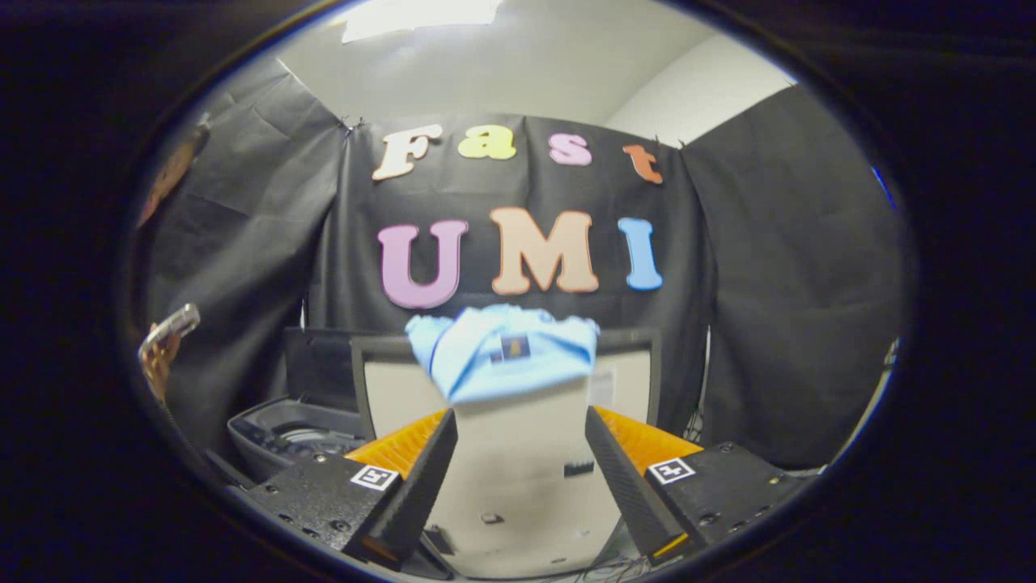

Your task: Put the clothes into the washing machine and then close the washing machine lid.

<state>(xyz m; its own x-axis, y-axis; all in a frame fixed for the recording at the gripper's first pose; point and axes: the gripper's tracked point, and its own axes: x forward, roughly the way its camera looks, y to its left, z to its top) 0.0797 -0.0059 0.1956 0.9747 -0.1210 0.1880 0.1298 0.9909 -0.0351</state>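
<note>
A light blue garment (502,356) is bunched up at the tips of my gripper (520,414). Its lower edge spans the gap between both fingertips, which stand well apart and press on its sides. The garment hangs in the air in front of the washing machine's raised lid (518,470), a pale panel in a dark frame standing upright just beyond the fingers. To the left of the fingers, lower down, lies the machine's dark grey tub opening (283,437).
Black cloth walls close the booth behind and on both sides. At the far left a person's hand (158,356) holds up a phone (170,326). Some cables lie low beneath the lid.
</note>
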